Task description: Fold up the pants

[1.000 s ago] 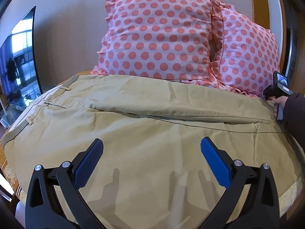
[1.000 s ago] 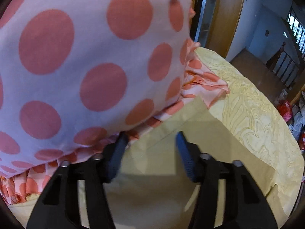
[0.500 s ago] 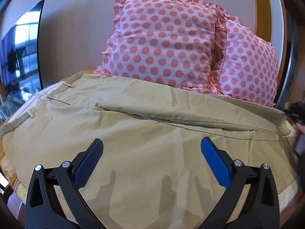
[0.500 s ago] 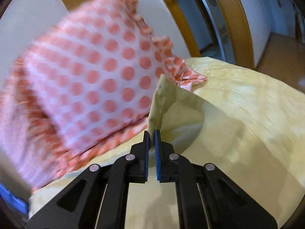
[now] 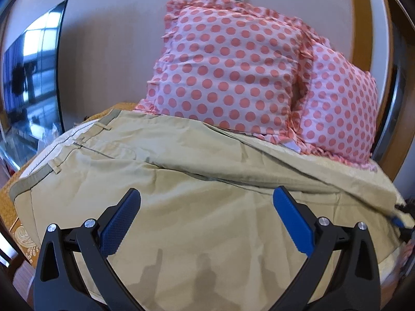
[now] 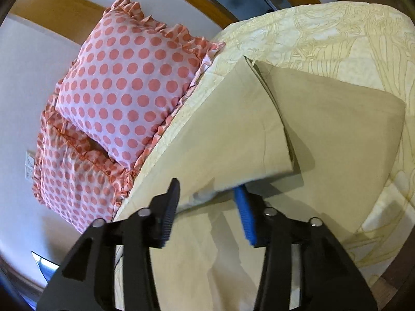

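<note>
Nearest us, our left gripper (image 5: 206,220) hangs spread wide over the khaki pants (image 5: 181,181), gripping nothing. Our right gripper (image 6: 207,202), fingers parted, has the leg cuff (image 6: 233,140) between them, unclamped. The pants lie across the bedspread (image 6: 337,26); beyond, the polka-dot pillows (image 5: 233,72). We should lay the cuff square, edges aligned.

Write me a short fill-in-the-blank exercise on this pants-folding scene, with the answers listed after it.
1. The pants spread on the bed are ____ in colour.
2. The pillows behind the pants have a ____ pattern.
3. The jaws of the left gripper stand ____ above the pants.
4. The number of pillows in view is ____.

Answers: khaki; polka-dot; open; two
</note>
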A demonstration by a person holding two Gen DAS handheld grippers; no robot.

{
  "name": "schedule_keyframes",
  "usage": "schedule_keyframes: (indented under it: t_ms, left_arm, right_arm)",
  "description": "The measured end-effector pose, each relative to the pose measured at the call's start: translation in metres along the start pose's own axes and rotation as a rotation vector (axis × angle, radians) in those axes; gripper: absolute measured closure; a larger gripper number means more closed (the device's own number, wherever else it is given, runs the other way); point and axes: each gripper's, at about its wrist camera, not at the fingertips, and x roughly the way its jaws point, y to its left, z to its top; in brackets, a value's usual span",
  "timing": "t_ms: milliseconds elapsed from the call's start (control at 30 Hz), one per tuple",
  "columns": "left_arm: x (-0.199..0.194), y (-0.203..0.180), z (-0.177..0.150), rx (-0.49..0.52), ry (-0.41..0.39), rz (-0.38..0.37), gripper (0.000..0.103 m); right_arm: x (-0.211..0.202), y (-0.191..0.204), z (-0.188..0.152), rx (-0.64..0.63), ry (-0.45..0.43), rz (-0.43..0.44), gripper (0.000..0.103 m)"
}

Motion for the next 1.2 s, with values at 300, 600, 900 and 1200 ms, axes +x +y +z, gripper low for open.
schedule_keyframes:
  t_ms: [300, 600, 900, 1200]
  left_arm:
    - [0.046, 0.041, 0.048, -0.168, 0.077, -0.044, 0.001]
    - [0.153, 0.053, 0.088, -0.29, 0.265, -0.032, 0.001]
    - [0.235, 0.074, 0.098, -0.383, 0.41, 0.084, 0.068]
    - [0.077, 0.09, 0.057, -0.277, 0.238, 0.034, 0.089]
  right_arm:
    - [-0.002, -0.004, 0.025, 0.006, -0.078, 0.144, 0.102]
    - [-0.056, -0.004, 0.031, -0.054, -0.191, 0.193, 0.102]
    - [-0.045, -0.006, 0.037, -0.071, -0.173, 0.176, 0.102]
    - [-0.058, -0.028, 0.038, -0.097, -0.185, 0.082, 0.102]
